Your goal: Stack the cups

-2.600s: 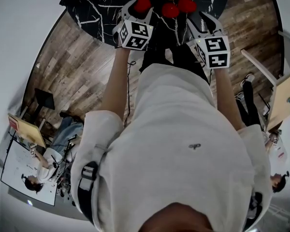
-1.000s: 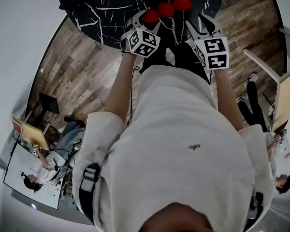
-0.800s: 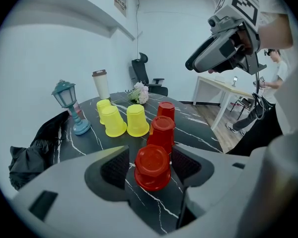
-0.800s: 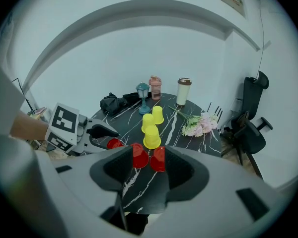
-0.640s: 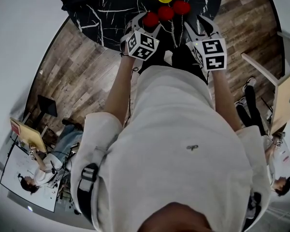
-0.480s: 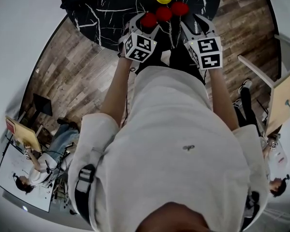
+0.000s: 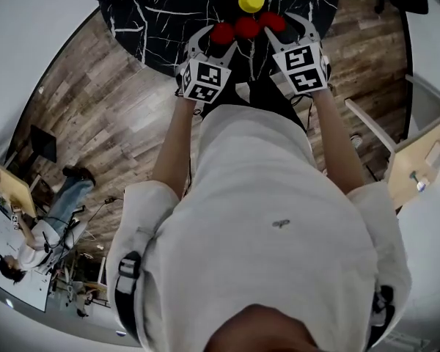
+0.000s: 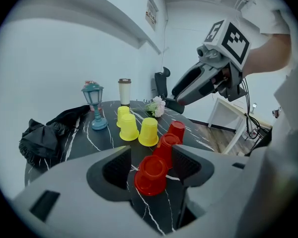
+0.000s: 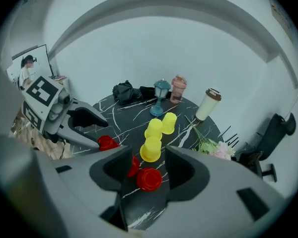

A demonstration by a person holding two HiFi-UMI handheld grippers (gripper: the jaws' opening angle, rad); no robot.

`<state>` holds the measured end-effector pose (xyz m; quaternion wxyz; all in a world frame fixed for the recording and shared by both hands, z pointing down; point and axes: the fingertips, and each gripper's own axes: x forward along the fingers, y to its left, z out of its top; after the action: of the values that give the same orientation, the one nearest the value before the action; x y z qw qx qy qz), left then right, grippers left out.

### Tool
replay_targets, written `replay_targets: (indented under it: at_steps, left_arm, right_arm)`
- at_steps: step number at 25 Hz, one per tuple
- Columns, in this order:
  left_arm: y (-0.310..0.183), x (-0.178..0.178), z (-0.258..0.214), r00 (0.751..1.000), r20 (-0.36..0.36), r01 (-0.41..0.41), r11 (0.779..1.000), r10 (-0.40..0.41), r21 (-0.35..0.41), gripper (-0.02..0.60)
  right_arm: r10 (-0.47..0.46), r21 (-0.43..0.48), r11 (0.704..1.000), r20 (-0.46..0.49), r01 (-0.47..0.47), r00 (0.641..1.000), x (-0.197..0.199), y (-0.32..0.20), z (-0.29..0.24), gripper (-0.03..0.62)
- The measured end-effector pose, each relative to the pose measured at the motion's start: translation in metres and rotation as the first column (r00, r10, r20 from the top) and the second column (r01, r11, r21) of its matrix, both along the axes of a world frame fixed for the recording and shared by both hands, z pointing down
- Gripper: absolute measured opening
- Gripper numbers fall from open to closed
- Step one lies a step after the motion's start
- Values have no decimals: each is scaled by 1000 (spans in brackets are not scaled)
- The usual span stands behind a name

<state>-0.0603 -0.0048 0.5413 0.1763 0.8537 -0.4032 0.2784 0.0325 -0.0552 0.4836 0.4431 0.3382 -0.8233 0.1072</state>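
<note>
Right gripper [image 7: 284, 26] has swung inward to the right-end red cup [image 7: 272, 22]. Left gripper [image 7: 215, 38] hangs at the left-end red cup [image 7: 221, 33]. Both tongs gape, each with its cup between the jaws, not pressed. Three red cups stand mouth-down in a row on the black marble table [image 7: 154, 13]. Yellow cups [image 9: 150, 150] crowd just behind. Teal lantern [image 9: 162, 97], lidded paper cup [image 9: 206, 104] and flowers [image 9: 216, 149] stand beyond.

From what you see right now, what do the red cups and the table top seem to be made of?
Red cups: probably thin plastic, smooth and slightly glossy; even colour, soft shine on the bases. Table top: black stone like marble, or a laminate printed so; white veins cross a smooth dark surface.
</note>
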Motion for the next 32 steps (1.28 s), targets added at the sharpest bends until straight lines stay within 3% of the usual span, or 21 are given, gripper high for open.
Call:
replay_targets:
  at_steps: [11,21,32]
  left_arm:
    - [-5,-24,0,973,-16,231,973,-231,-17,252]
    - [0,-24,8,939,-19,342,939,-343,-29,252]
    - [9,-29,12,905,-7,424,904,-425,-58,252]
  right_arm:
    - [-223,-64,974,-104,217,969,-24,-34,40,222]
    - [-294,-139,951,-142,275,945,-29,-46,83,258]
    - [-357,-144,931,-150,336,922,-31,-52,103,231]
